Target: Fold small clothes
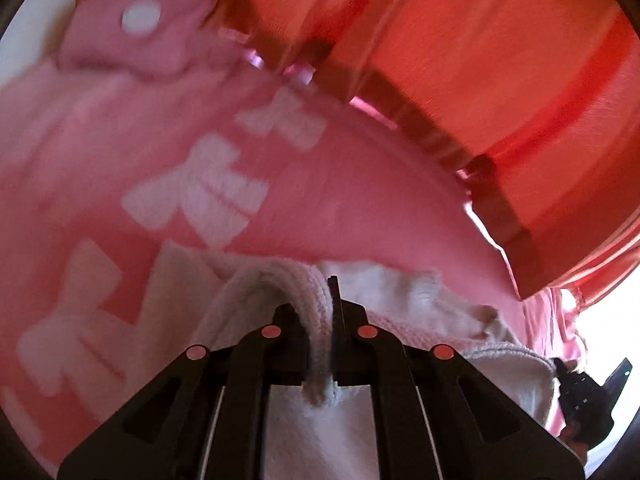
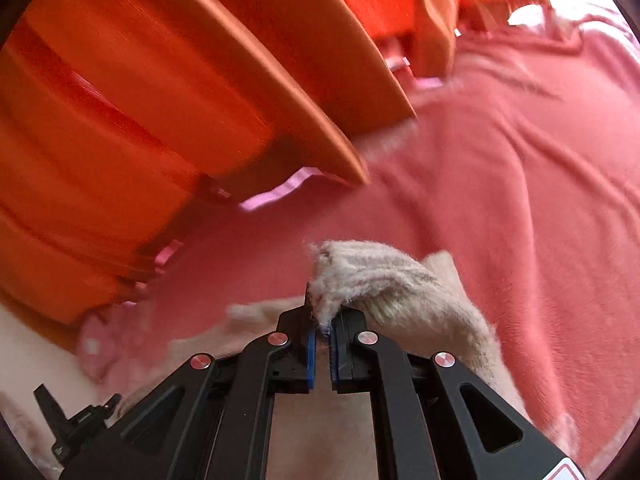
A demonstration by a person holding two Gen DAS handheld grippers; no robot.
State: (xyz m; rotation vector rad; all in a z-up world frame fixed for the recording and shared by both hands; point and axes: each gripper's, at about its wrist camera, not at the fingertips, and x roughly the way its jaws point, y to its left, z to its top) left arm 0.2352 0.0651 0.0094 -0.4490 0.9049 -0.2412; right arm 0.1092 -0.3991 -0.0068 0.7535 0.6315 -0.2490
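A cream knitted garment [image 1: 400, 300] lies on a pink blanket. My left gripper [image 1: 320, 320] is shut on a thick ribbed fold of the garment, which runs down between the fingers. In the right wrist view my right gripper [image 2: 322, 320] is shut on a fuzzy cream edge of the garment [image 2: 392, 280], which bunches up to the right of the fingers. The right gripper also shows at the lower right of the left wrist view [image 1: 584, 392]. The left gripper also shows at the lower left of the right wrist view [image 2: 76, 420].
The pink blanket [image 1: 340, 200] has white bow shapes [image 1: 200, 188] and a pink pillow-like lump with a white dot [image 1: 140, 28]. Orange curtains [image 2: 140, 120] and a wooden edge [image 1: 440, 132] stand close behind. The blanket fills the right side [image 2: 520, 200].
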